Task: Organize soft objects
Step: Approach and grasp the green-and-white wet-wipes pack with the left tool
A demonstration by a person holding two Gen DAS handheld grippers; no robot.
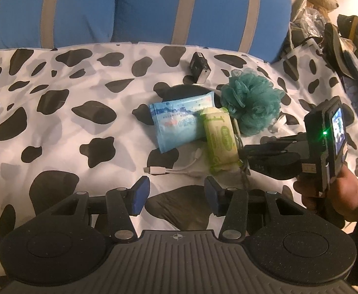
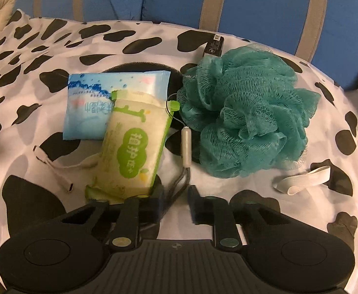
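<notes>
Pointing steeply down, right tool [image 2: 175, 196] (jaws narrowed) meets green pack [image 2: 132, 152].

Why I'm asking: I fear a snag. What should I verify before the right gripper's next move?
1. Dark cord between the right gripper's jaws: ok.
2. Pads clamped on the cord: not ok, a gap shows on either side.
3. Cord tied to the green pack: cannot tell.
4. Green pack free on top: ok, it lies partly over the blue pack.
5. Teal loofah apart from the right gripper: ok.
6. Left gripper open, empty, out of the way: ok.
</notes>
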